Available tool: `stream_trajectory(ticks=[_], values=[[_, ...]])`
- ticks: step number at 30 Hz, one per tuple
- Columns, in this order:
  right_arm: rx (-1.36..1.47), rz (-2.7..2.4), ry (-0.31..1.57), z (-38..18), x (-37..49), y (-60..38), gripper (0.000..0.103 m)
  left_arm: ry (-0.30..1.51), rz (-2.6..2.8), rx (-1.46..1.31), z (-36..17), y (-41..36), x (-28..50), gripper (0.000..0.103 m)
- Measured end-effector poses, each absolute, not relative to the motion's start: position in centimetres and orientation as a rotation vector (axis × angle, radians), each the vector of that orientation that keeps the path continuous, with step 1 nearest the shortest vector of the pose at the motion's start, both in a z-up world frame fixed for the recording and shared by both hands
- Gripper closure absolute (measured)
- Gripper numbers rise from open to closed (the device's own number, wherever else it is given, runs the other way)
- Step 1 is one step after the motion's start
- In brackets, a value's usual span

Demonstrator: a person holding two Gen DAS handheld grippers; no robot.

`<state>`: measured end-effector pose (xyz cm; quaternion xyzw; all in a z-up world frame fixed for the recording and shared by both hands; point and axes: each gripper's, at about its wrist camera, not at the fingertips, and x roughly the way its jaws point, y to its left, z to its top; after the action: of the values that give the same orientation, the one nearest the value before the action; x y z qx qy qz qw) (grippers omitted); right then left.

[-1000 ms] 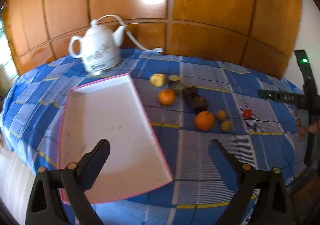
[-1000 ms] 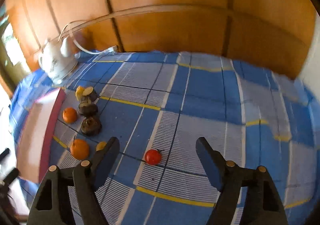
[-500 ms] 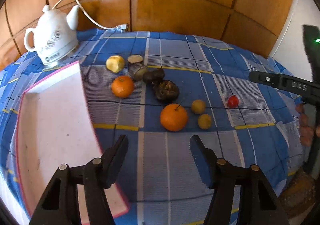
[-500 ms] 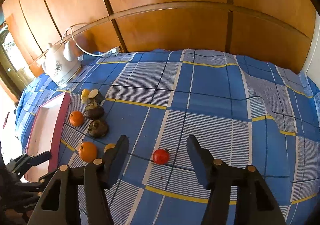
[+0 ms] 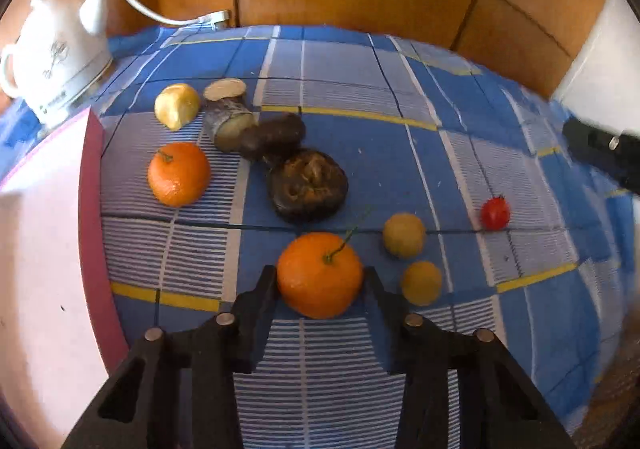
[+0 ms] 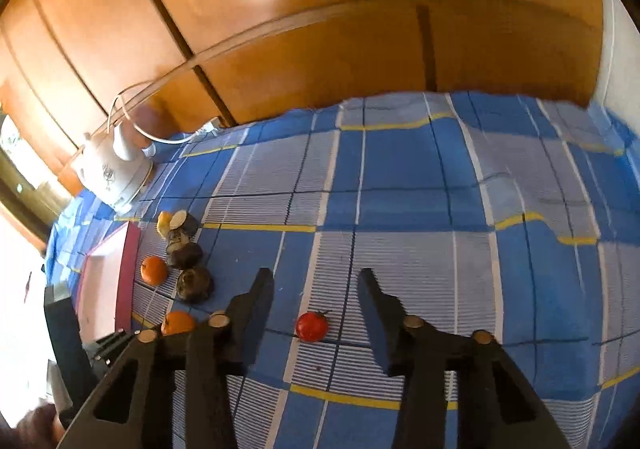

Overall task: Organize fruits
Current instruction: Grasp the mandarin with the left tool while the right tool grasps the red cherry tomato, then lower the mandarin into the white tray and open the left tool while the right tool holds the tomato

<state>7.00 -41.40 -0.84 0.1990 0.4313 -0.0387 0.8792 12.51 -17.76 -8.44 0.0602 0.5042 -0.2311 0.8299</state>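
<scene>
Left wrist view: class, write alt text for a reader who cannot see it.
The left claw is shut on an orange lying on a blue checked cloth. Beyond it lie another orange, dark fruits, small yellow ones and a red tomato; a pink-rimmed tray sits left.

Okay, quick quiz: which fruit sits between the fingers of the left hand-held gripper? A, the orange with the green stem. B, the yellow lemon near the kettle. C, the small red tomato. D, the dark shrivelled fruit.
A: the left hand-held gripper has both fingers against the sides of the stemmed orange.
</scene>
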Motion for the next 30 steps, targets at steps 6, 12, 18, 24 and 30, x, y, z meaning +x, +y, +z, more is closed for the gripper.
stream_trajectory(ticks=[6,12,18,24,30], values=[[0.341,-0.029,1.041,-3.6,8.5,-39.3,0.068,1.037,-0.499,0.070,-7.0,-16.0,10.8,0.062],[0.278,-0.013,1.121,-6.1,9.4,-37.9,0.068,0.954,-0.519,0.025,-4.0,-12.5,9.1,0.062],[0.243,-0.032,1.172,-7.8,10.4,-37.9,0.077,0.909,-0.431,-0.050,-1.6,-6.7,10.2,0.062],[0.189,-0.031,1.171,-8.0,10.7,-37.3,0.077,0.900,-0.200,-0.049,-2.4,-0.3,13.9,0.061],[0.152,-0.025,1.165,-8.2,10.7,-37.1,0.077,0.936,0.010,-0.046,-5.2,4.8,17.1,0.061]])
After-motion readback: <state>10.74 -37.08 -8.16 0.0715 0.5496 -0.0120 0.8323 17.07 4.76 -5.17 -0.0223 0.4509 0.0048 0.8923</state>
